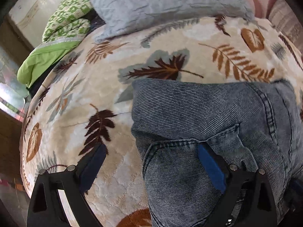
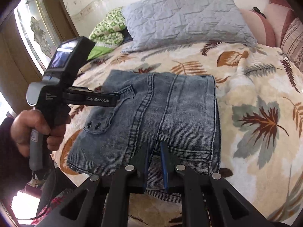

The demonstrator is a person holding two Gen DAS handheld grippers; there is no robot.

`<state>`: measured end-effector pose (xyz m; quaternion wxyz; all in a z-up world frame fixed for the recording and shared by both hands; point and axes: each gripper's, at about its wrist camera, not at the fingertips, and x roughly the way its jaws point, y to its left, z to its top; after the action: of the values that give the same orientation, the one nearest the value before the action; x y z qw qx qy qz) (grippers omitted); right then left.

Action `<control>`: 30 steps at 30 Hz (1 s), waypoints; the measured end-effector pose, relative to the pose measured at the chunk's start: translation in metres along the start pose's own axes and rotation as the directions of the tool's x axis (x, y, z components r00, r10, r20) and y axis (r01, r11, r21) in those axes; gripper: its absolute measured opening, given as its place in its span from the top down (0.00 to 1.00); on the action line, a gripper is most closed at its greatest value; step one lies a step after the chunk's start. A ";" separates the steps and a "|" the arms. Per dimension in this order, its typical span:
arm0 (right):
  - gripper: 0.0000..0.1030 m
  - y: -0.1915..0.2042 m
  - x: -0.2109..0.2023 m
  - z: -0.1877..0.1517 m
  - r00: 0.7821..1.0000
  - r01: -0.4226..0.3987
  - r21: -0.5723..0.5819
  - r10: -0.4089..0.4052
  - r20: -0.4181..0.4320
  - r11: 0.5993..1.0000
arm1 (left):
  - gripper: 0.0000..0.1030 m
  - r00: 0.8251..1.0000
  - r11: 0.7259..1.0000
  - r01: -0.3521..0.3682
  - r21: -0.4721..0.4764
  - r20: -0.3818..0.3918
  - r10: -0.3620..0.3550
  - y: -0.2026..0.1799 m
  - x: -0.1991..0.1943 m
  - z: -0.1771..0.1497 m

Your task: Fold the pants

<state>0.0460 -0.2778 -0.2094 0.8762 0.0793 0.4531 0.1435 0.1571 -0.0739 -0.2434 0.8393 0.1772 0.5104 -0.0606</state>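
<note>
At the near edge of the folded pants (image 2: 161,117), the right tool (image 2: 155,151) had its two fingers drawn close together with a fold of denim pinched between them; the pads appeared to press on the cloth, though the contact itself was partly hidden by the fabric. The pants lay as a squared, layered stack on the bed blanket (image 2: 255,87), seams running away from the tool and a pocket flap with two dark studs (image 2: 93,126) on the left part of the stack.

The left tool (image 1: 151,147) stood with its fingers wide apart. Its right finger (image 1: 210,164) lay over the denim near a pocket seam, and its left finger (image 1: 94,160) hung over bare blanket, beside the left edge of the pants (image 1: 208,113). Nothing was clamped between them. In the right wrist view, a person's hand (image 2: 36,130) gripped the handle of the left tool (image 2: 113,99), whose arm reached in over the left part of the stack.

Beyond the pants, a grey quilted pillow (image 2: 181,17) rested at the head of the bed, with a green-patterned quilt (image 2: 108,32) just beside it on the left and pink cushions (image 2: 263,26) on the right.
</note>
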 end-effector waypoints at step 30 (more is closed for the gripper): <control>0.84 -0.038 -0.017 0.007 0.996 0.026 0.178 -0.040 0.076 0.984 | 0.06 0.995 0.996 0.093 -0.012 0.029 -0.093 -0.018 -0.071 -0.078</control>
<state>0.0488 -0.3200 -0.2025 0.8852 0.1552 0.4303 0.0851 0.0534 -0.0686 -0.2181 0.8439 0.1468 0.5065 -0.0988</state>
